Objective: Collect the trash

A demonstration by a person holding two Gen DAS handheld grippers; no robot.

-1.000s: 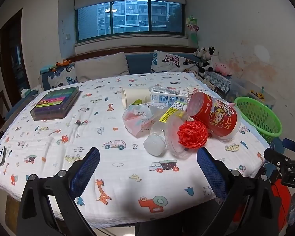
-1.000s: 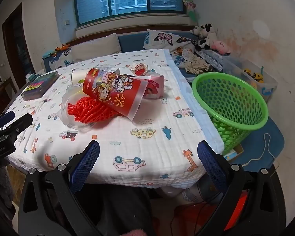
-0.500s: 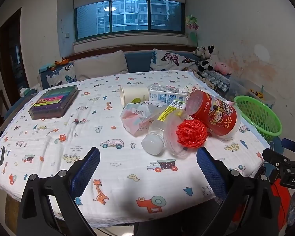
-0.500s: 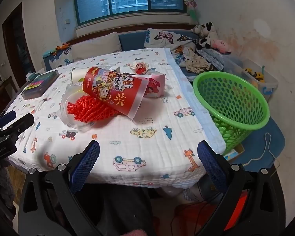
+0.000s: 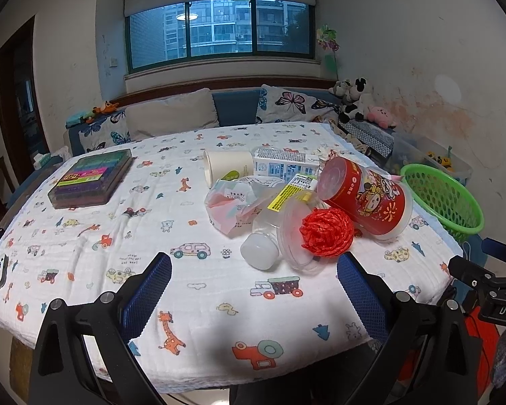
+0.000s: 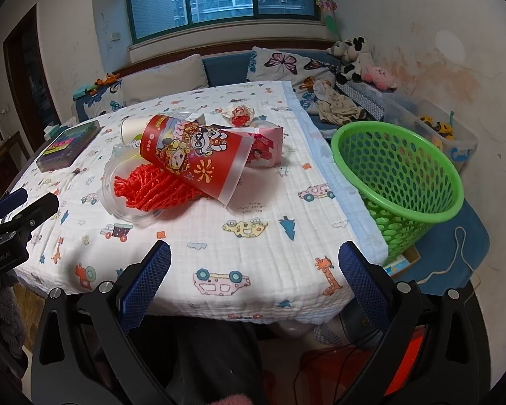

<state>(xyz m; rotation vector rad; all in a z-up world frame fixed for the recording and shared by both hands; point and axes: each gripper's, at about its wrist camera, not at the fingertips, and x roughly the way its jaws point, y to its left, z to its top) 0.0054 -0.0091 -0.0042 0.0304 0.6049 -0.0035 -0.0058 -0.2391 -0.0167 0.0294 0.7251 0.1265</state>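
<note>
Red cup [image 6: 199, 158]: light, thin-walled, likely crushable; grip gently across rim. Left tongs [image 5: 253, 290] and right tongs [image 6: 254, 283] spread apart, empty.

We count one red printed cup [image 5: 367, 199] lying on its side, one white paper cup [image 5: 227, 166], one milk carton [image 5: 285, 166], one pink carton [image 6: 264, 148], one clear bottle [image 5: 270, 233] with a white cap, one clear plastic lid [image 5: 295, 236], one red foam net [image 5: 325, 233] and one crumpled wrapper [image 5: 231, 202] on the counter [image 5: 118, 236]. Farther back we see one small red-and-clear wrapper [image 6: 240, 114]. There is one green basket [image 6: 401, 172], one box of coloured items [image 5: 91, 177], and two tools: left [image 5: 253, 290] and right [image 6: 254, 281].
</note>
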